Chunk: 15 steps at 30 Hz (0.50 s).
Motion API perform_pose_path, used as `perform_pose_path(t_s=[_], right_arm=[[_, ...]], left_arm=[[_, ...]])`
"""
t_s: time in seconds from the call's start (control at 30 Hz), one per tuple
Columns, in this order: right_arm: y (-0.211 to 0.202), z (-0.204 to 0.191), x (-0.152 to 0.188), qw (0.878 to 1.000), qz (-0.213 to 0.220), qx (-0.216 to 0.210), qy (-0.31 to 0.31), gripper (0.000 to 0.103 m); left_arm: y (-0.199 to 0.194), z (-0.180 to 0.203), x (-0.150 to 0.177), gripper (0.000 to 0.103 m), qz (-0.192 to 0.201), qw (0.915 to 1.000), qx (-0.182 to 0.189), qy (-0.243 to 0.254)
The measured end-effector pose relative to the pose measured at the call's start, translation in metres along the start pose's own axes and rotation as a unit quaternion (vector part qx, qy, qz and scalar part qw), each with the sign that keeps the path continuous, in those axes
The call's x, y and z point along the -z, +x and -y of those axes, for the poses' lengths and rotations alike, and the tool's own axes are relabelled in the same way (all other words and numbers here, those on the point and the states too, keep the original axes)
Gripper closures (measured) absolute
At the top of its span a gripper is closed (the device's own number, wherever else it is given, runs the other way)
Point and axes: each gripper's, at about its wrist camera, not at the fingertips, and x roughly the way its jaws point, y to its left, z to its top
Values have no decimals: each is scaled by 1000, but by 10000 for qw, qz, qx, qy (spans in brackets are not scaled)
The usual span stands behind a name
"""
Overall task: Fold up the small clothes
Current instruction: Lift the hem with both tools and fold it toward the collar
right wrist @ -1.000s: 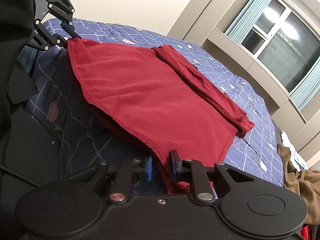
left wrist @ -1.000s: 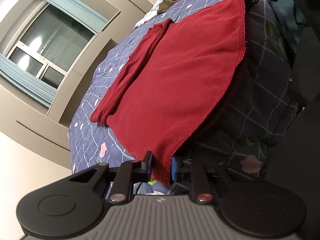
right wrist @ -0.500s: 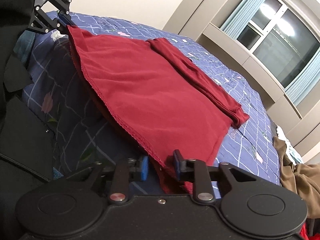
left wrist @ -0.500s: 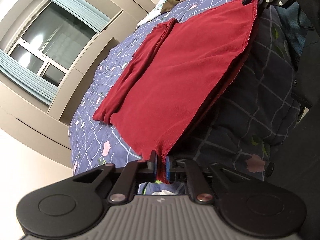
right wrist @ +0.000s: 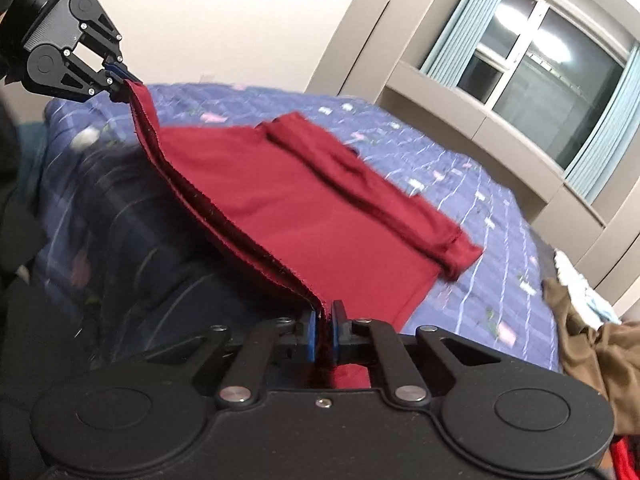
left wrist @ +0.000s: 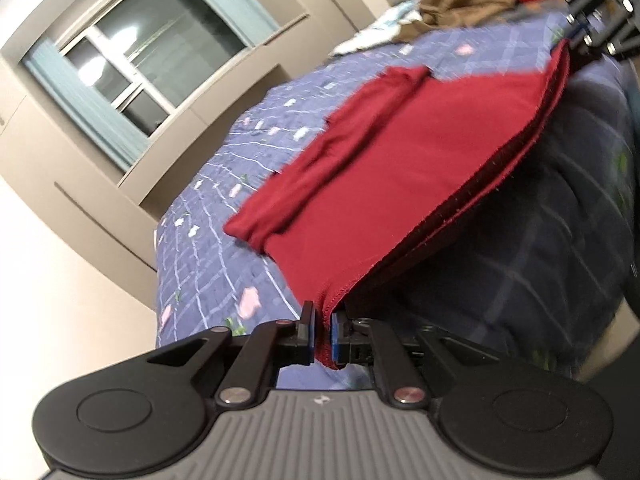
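Clamping one hem corner each, left gripper (left wrist: 321, 330) and right gripper (right wrist: 323, 330) raise the red garment (right wrist: 280, 200) off the bed (right wrist: 460, 184), evidently for folding over.

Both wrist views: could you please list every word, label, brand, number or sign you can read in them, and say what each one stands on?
No readable text in either view.
A small pale emblem sits on the grey ribbed body of the left gripper, too small and blurred to read.
The red garment, the blue quilt and the right gripper show no lettering.
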Motion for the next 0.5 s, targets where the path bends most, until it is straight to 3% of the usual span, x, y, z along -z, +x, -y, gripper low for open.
perform_pose_path(t_s=[0.33, 0.5], right_arm=[[42, 79, -61, 9978, 411, 455, -231, 97], [78, 120, -94, 9955, 480, 674, -461, 97]], left_arm=[[38, -82, -71, 99, 509, 9957, -208, -748], [72, -114, -104, 99, 682, 9933, -499, -785]])
